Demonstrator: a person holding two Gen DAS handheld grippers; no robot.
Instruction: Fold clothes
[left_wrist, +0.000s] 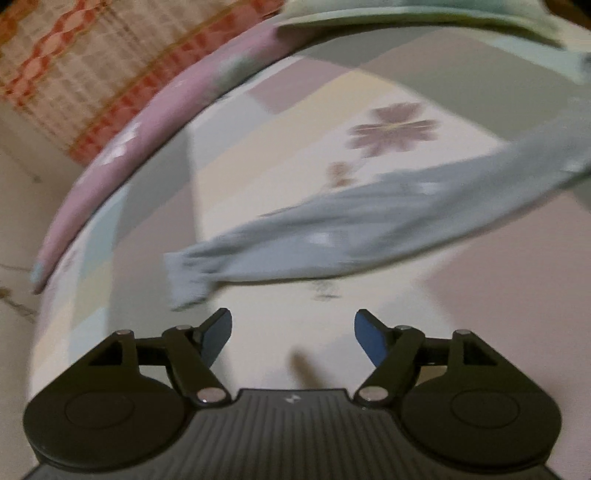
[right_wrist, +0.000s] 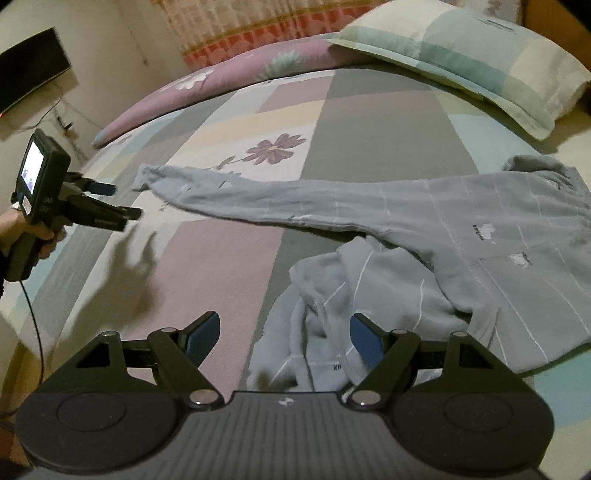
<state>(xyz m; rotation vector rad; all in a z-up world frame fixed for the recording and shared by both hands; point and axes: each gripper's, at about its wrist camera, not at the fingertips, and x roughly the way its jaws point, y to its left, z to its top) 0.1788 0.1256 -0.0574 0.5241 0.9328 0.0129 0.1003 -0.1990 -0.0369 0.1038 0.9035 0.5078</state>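
Observation:
A grey sweatshirt (right_wrist: 480, 236) with thin white lines lies on the bed at the right. One sleeve (right_wrist: 258, 195) is stretched flat to the left, and its cuff (left_wrist: 184, 273) lies just ahead and left of my left gripper (left_wrist: 292, 325). That gripper is open with nothing between its fingers, apart from the cuff. In the right wrist view the left gripper (right_wrist: 123, 201) hovers left of the cuff, held by a hand (right_wrist: 14, 229). My right gripper (right_wrist: 284, 325) is open above the crumpled second sleeve (right_wrist: 332, 295); its pads do not press on the cloth.
A patchwork bedsheet (right_wrist: 221, 258) with a flower print covers the bed. A pillow (right_wrist: 461, 55) lies at the back right and a pink rolled blanket (right_wrist: 221, 85) along the far edge. A dark screen (right_wrist: 33, 66) hangs on the left wall. The bed's edge runs along the left.

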